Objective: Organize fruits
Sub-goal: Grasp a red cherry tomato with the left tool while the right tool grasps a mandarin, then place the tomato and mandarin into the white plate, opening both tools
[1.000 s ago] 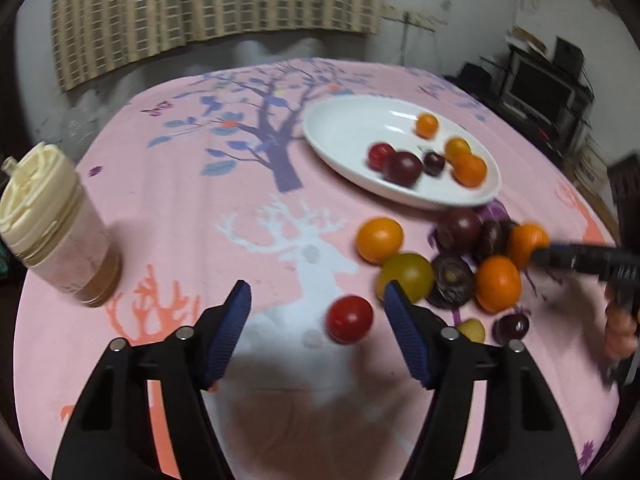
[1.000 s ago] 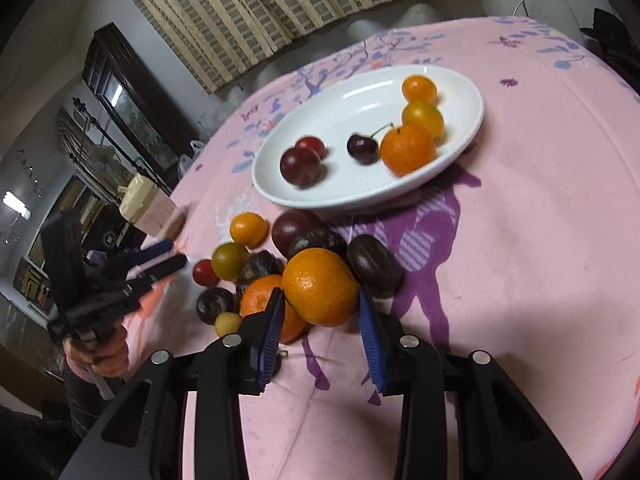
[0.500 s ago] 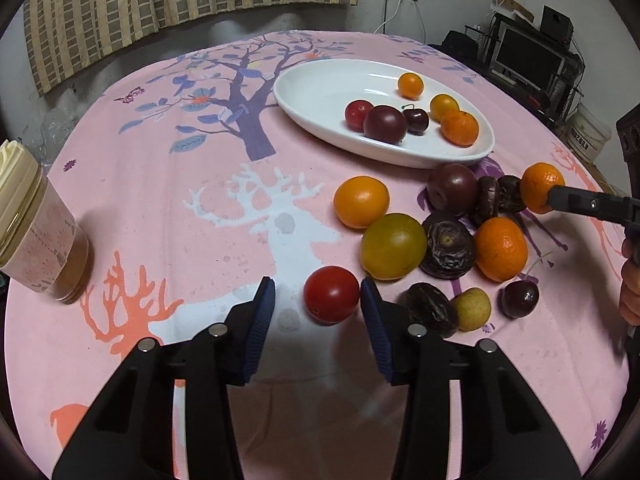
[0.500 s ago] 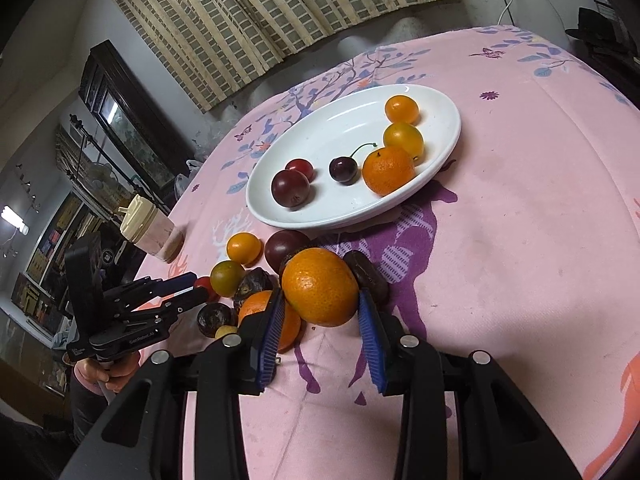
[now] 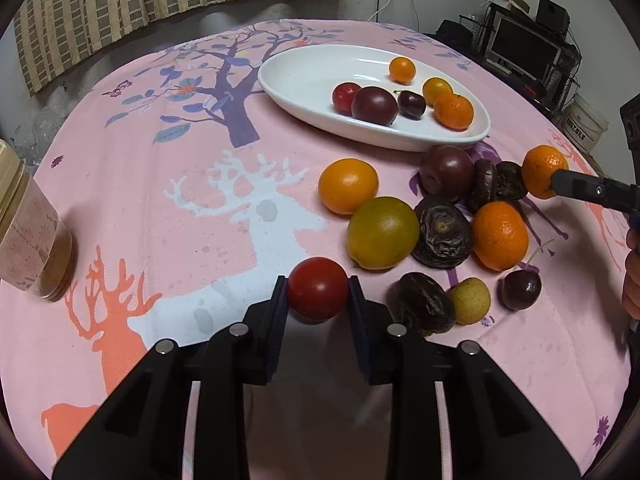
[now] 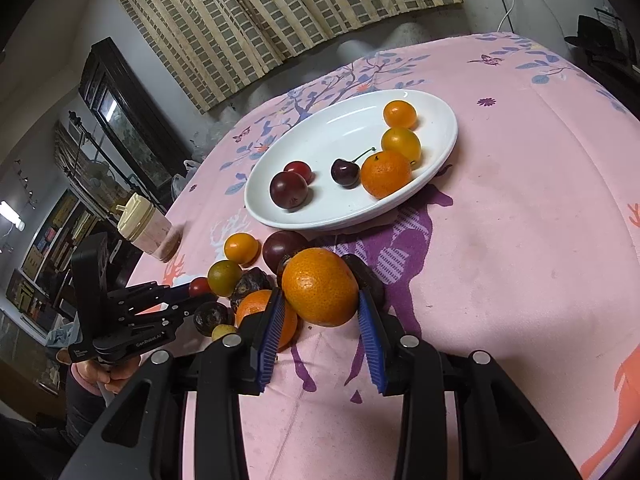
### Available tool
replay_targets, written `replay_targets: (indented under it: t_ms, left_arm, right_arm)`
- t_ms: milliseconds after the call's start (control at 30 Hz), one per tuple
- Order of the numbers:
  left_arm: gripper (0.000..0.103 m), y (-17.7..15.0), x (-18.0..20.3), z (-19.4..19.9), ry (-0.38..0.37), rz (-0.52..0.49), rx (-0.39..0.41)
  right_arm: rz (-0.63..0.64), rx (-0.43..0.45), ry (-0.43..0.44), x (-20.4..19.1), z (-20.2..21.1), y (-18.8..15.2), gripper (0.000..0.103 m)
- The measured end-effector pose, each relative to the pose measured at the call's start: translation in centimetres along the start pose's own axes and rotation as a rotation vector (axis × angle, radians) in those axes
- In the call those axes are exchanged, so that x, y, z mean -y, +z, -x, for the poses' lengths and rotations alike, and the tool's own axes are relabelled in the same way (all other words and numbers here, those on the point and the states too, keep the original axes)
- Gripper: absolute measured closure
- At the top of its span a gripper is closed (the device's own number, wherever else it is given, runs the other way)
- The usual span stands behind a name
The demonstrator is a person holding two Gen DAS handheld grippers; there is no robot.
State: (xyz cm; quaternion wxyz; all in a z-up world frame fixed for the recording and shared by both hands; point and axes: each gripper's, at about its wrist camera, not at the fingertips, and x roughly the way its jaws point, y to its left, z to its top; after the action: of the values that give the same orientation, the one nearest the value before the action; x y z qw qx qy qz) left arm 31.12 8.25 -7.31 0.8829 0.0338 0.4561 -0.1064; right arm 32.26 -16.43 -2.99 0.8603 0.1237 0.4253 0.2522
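Observation:
My left gripper [image 5: 318,292] is shut on a red tomato [image 5: 317,288] at the near edge of the loose fruit pile on the pink tablecloth. My right gripper [image 6: 321,300] is shut on an orange mandarin [image 6: 320,286] and holds it above the pile; it shows in the left wrist view [image 5: 542,176] too. A white oval plate [image 5: 304,76] behind the pile holds several fruits: oranges, a plum, a cherry and a small red fruit. Loose beside the grippers lie a yellow-green fruit [image 5: 382,232], an orange [image 5: 348,186], a mandarin [image 5: 500,236] and dark wrinkled fruits [image 5: 442,232].
A lidded cup [image 5: 24,224] stands at the table's left edge, and it shows in the right wrist view [image 6: 146,224]. A plum [image 5: 446,168] lies just under the plate's near rim. A monitor and shelves stand beyond the table at right.
My left gripper moved forward and closed on the red tomato. My right gripper lifted the mandarin up and away from the pile, still shut on it.

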Motion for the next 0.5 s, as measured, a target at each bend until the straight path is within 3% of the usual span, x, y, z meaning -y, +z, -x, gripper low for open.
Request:
replay_targets:
  t_ms: [100, 200, 333, 500]
  left_arm:
    - [0.074, 0.6, -0.7, 1.0, -0.038, 0.053, 0.018]
    - [0.074, 3.5, -1.0, 2.8, -0.113, 0.084, 0.074]
    - [0.074, 9.1, -0.1, 3.3, -0.087, 0.070, 0.160]
    - [0.074, 14.6, 0.2, -0.4, -0.090, 0.132, 0.144]
  right_arm:
    - [0.023, 0.027, -0.048, -0.1, 0.3, 0.2, 0.065]
    - [0.045, 0.049, -0.073, -0.4, -0.1, 2.0, 0.065]
    - [0.068, 0.094, -0.123, -0.7, -1.8, 5.5, 0.065]
    - [0.137, 0.107, -0.156, -2.1, -5.3, 8.9, 0.065]
